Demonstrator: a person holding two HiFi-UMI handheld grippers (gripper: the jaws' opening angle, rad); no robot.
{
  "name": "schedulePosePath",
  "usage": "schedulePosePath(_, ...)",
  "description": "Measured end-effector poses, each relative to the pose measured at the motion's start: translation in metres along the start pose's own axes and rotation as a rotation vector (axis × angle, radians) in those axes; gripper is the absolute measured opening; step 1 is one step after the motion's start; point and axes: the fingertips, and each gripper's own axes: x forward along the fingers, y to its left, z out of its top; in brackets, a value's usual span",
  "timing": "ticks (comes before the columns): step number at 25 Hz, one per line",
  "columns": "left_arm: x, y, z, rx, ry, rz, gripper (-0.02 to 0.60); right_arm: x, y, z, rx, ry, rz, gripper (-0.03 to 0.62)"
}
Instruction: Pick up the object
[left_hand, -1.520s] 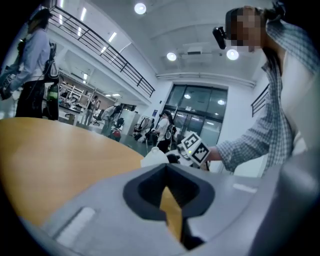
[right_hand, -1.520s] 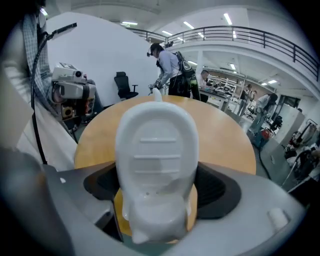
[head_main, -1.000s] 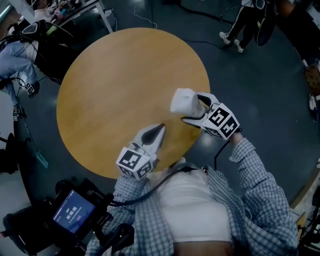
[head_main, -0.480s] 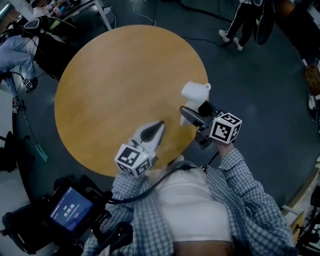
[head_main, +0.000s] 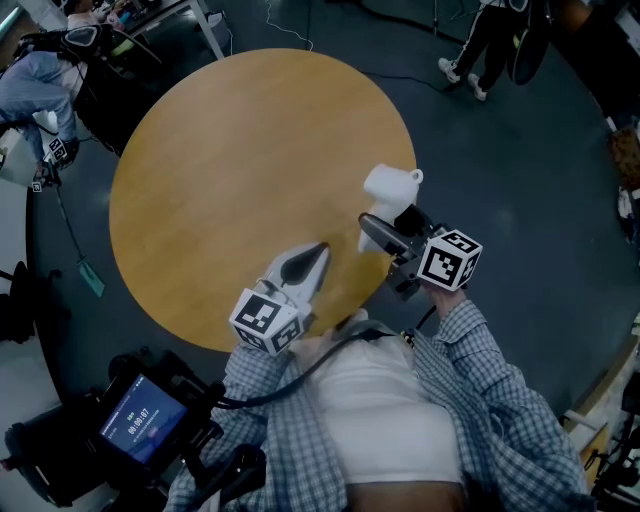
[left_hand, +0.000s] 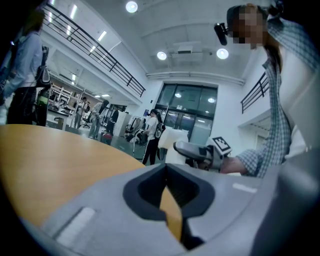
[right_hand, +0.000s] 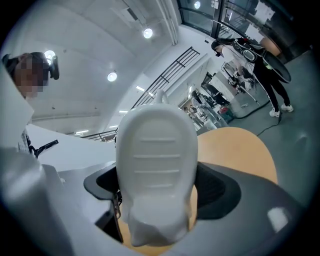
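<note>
Right gripper (head_main: 385, 222) clenched a white ridged object (head_main: 388, 188) clear of the round table (head_main: 200, 150), apparently picking it up; left gripper (head_main: 315, 258) sat closed and empty.

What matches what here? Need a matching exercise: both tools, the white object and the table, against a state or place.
1. left tool
2. right tool
3. white object
4. table

A. round, wood-coloured
B. shut, empty, over the table's near edge
C. shut on the white object
D. held by the table's right edge

Pairs: 1-B, 2-C, 3-D, 4-A
</note>
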Motion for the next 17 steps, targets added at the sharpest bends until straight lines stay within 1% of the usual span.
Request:
schedulePosePath(4,0.0008,0.0018,0.0012,-0.001,-0.002,0.005,-0.002,0.0033,0.0003,-0.0024,-0.004,0.015,0.012,0.448)
schedulePosePath(9,-0.003,0.0042,-0.0017,-0.004,-0.004,0.007,-0.002,0.0042,-0.0001,-0.0097,-0.006,0.028,0.008,0.448)
schedulePosePath(17,0.0023,0.0035,0.002,-0.009,-0.001,0.006,-0.002,0.0052,-0.0018,-0.0083,-0.025,0.061,0.014,0.448)
